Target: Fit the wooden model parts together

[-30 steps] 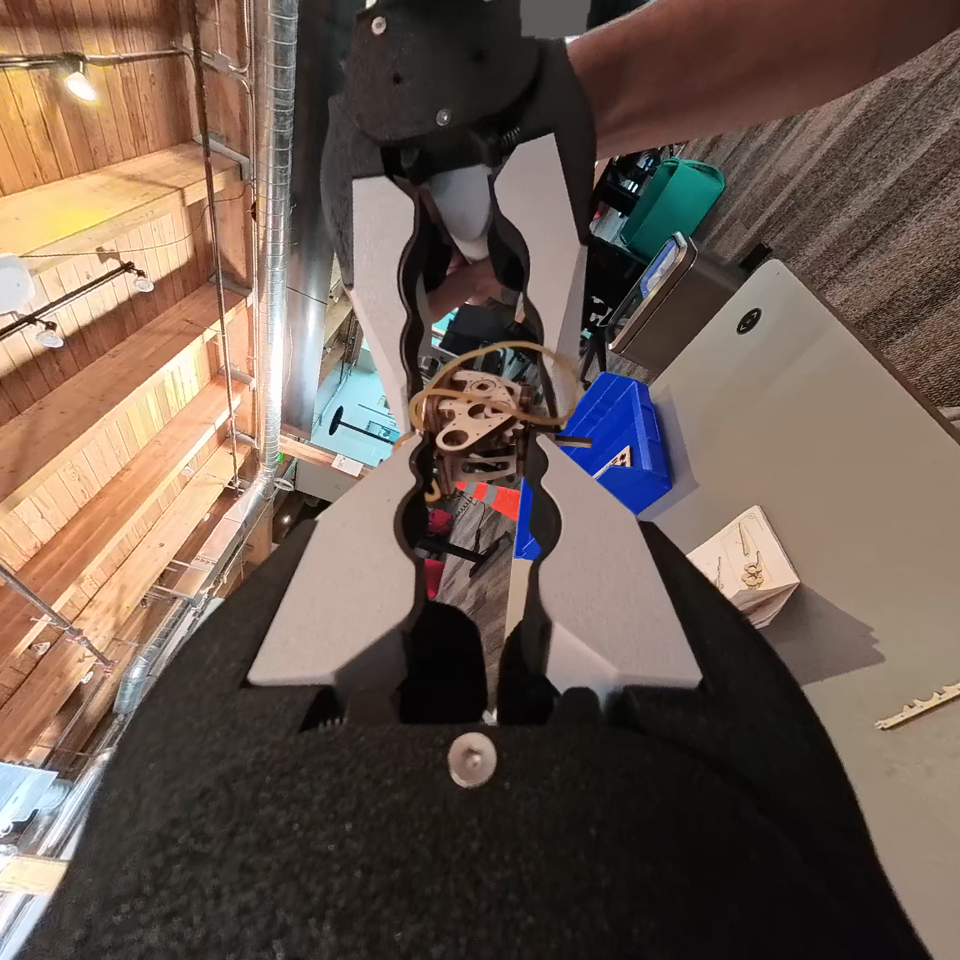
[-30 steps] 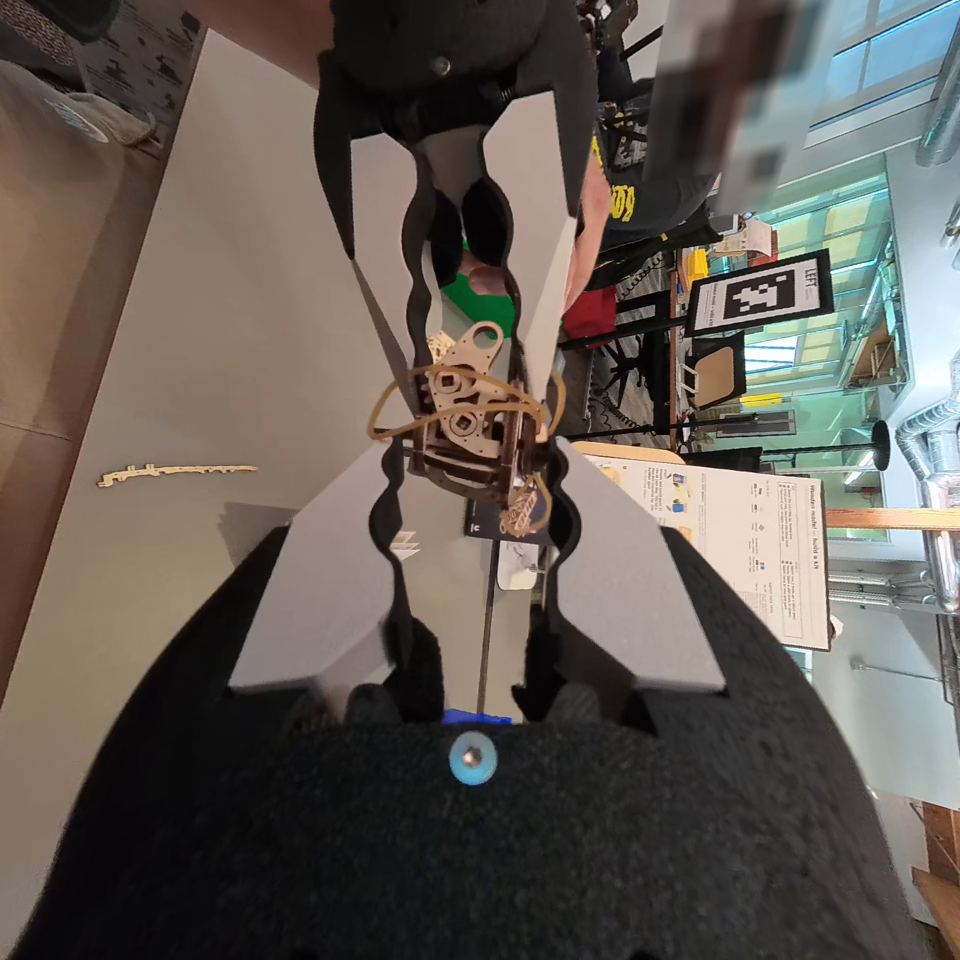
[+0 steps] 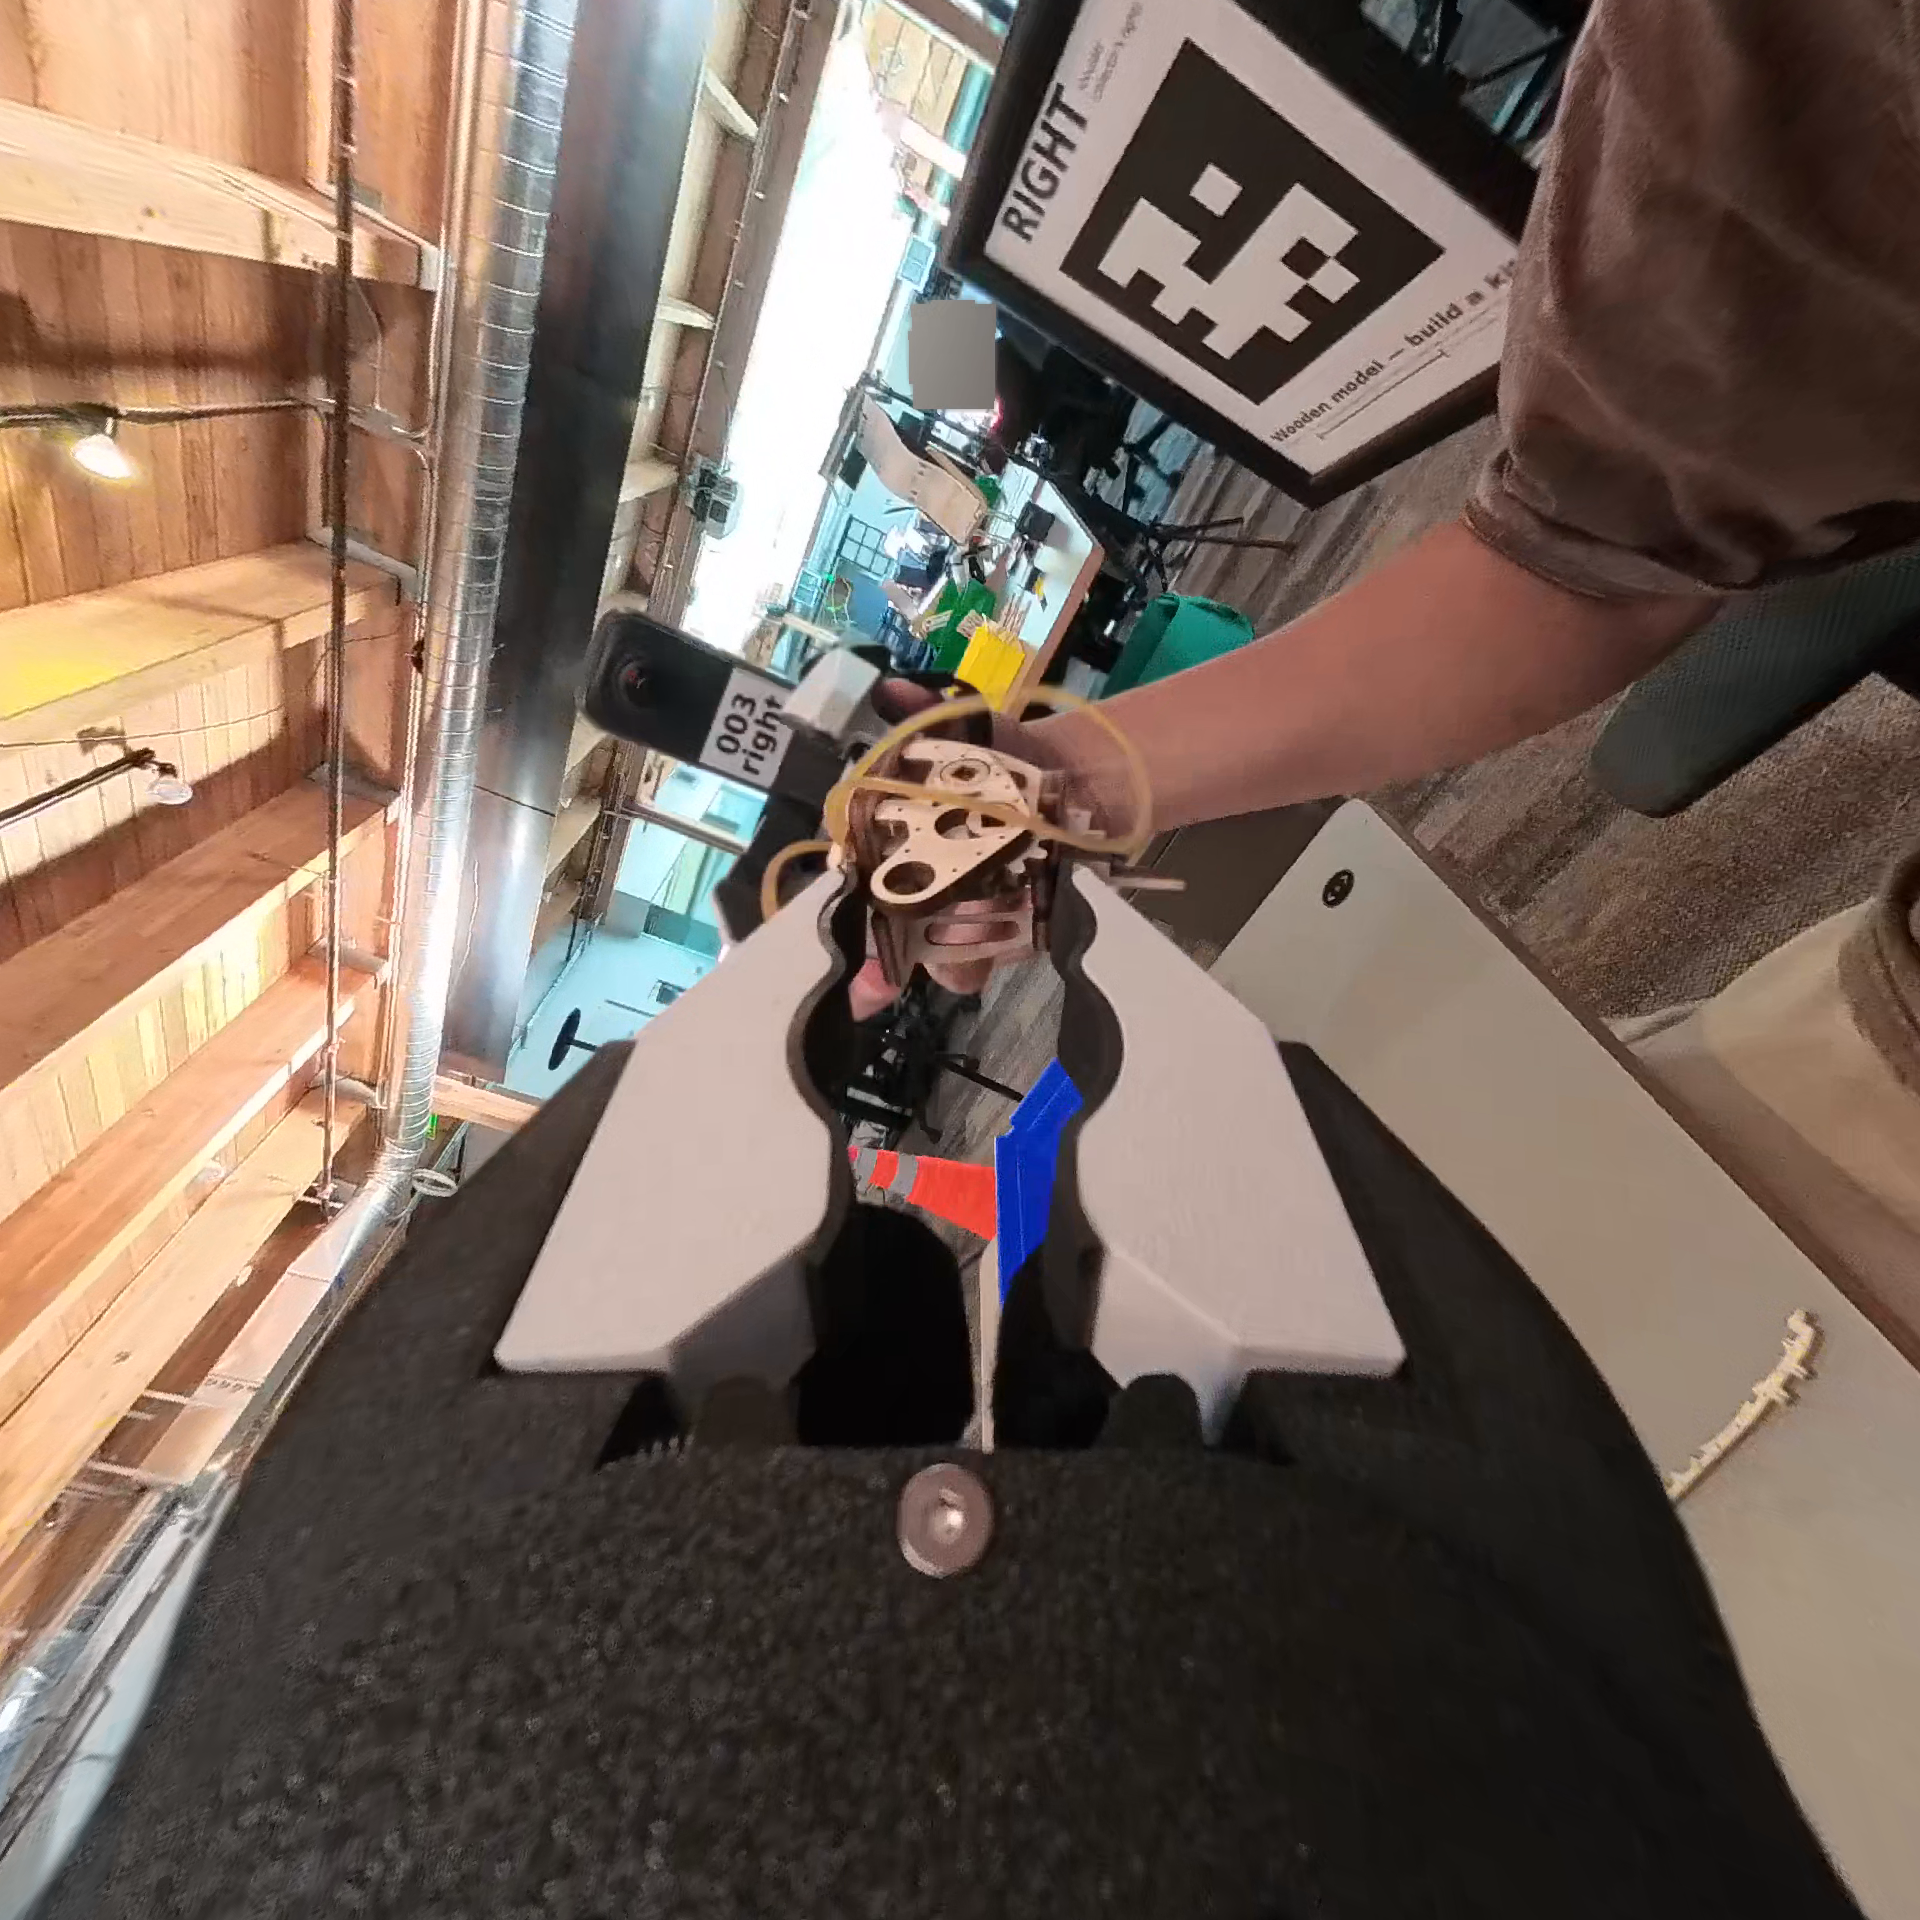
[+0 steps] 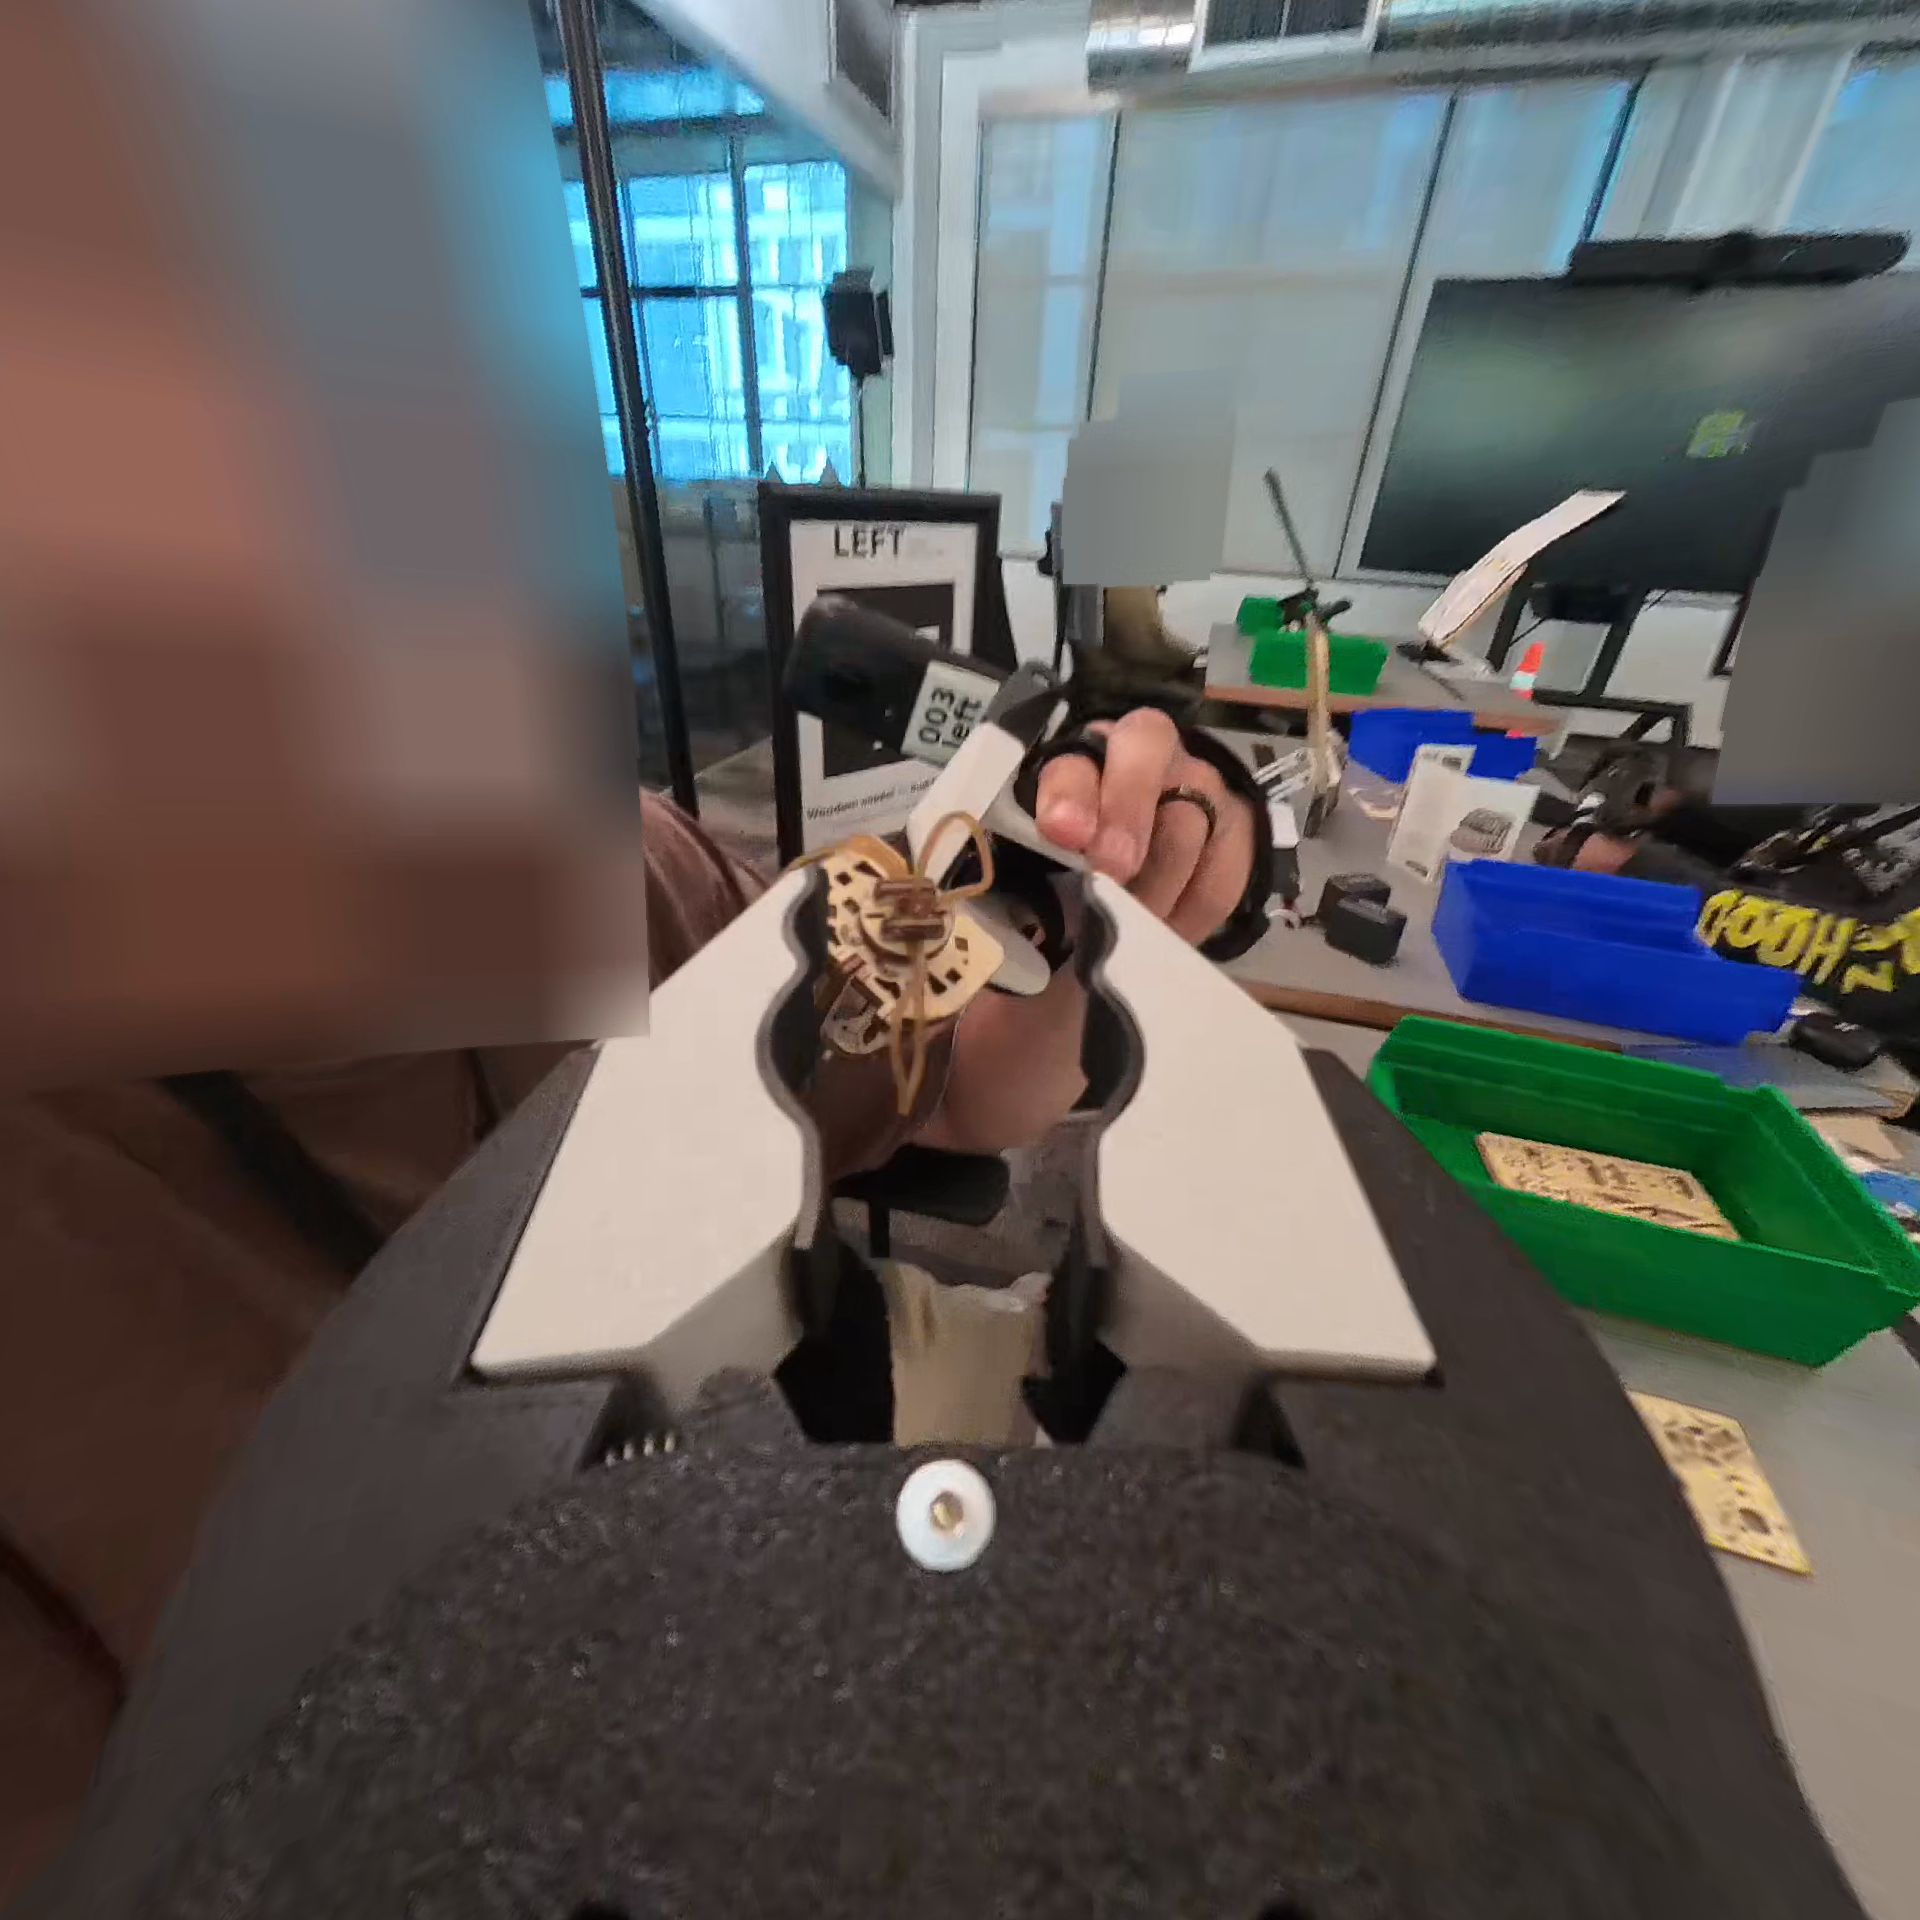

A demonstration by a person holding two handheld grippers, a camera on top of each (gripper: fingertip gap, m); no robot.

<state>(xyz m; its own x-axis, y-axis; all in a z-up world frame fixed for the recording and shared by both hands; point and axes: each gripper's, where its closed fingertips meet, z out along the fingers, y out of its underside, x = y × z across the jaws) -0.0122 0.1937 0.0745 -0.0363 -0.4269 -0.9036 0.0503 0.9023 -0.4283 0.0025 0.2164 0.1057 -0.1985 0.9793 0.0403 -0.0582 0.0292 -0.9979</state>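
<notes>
Now that my right claw (image 4: 951, 894) has let go and swung round to a new side, only my left claw (image 3: 951, 883) pinches the wooden model (image 3: 951, 831). A second ago both claws squeezed it, nose to nose. My right claw is spread wide, with the model just by its tips. The model is up in the air, off the bench (image 3: 1455, 1091), with a loose rubber band (image 3: 1091, 727) looped round it. I think I am looking for a new spot to grab.

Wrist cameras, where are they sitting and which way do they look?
Left wrist view: rides the left gripper, rolled sideways, looking at the wooden model it pinches; the person's right arm shows.
Right wrist view: rides the right gripper, upright, facing the left hand.
Both see the wooden model.
</notes>
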